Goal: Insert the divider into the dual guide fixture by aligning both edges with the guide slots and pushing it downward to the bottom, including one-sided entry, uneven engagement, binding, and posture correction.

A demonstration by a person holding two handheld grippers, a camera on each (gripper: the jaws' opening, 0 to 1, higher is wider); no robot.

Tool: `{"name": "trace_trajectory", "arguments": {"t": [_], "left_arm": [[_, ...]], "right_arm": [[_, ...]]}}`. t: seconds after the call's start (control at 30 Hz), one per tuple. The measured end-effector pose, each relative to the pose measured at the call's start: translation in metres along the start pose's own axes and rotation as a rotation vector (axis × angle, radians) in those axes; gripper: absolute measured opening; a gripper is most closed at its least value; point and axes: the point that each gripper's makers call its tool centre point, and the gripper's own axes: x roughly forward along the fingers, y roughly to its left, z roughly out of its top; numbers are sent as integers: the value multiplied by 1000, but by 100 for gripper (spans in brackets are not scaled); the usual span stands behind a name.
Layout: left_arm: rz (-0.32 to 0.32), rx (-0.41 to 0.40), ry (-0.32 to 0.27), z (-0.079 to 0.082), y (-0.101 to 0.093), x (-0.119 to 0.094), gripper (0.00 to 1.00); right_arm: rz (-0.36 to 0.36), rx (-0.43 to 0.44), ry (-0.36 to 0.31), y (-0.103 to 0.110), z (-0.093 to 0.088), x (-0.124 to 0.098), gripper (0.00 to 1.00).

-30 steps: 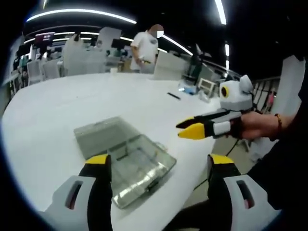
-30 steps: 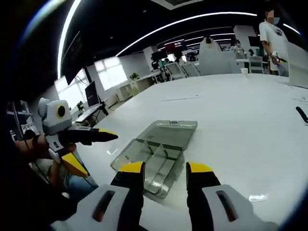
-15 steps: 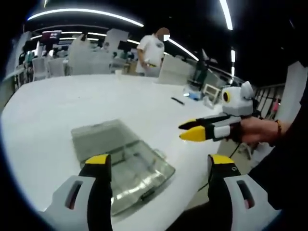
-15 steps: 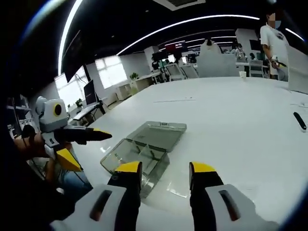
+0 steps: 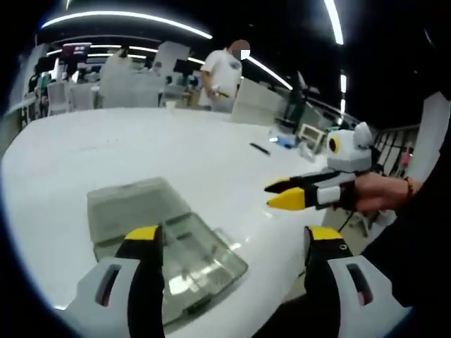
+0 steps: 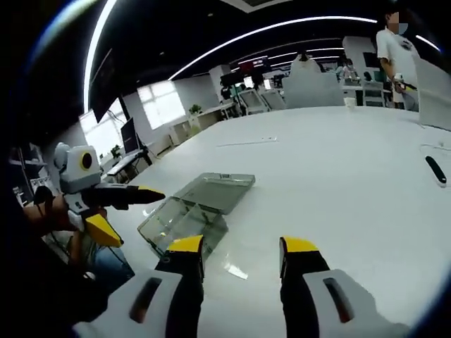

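Both views are brightly lit from above by long ceiling light strips, which the fisheye lens bends into arcs. The white table under them glares nearly blown out and bulges toward the edges. The clear plastic case on the table catches pale reflections, with soft motion blur along its outline. Beyond the table, the window is overexposed and the far desks are hazy

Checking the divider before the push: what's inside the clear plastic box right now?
The clear plastic box lies open on the white table. Faint partition lines show through its tray, but glare and the left gripper hide whether a divider is seated.
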Motion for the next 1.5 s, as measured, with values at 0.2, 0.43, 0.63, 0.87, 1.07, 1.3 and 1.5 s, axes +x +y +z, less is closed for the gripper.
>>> {"name": "trace_trajectory", "arguments": {"t": [0.2, 0.43, 0.63, 0.87, 1.07, 1.3, 1.5], "left_arm": [[-8, 3, 3, 0, -7, 6, 80], [-18, -15, -4, -5, -13, 9, 80], [-15, -27, -2, -8, -13, 5, 80], [-15, -28, 9, -11, -15, 5, 80], [-18, -36, 17, -15, -19, 9, 80], [-2, -55, -3, -16, -22, 3, 80], [9, -61, 8, -23, -20, 0, 80]], "right_arm": [[-45, 6, 27, -20, -9, -14, 39], [-93, 17, 35, -34, -17, -23, 39], [-124, 13, 74, -42, -26, -26, 40], [-157, -16, 120, -54, -34, -24, 41], [-179, -28, 166, -65, -47, -22, 42], [-203, -37, 206, -76, -56, -17, 43], [-226, -48, 237, -86, -62, -10, 44]]}}
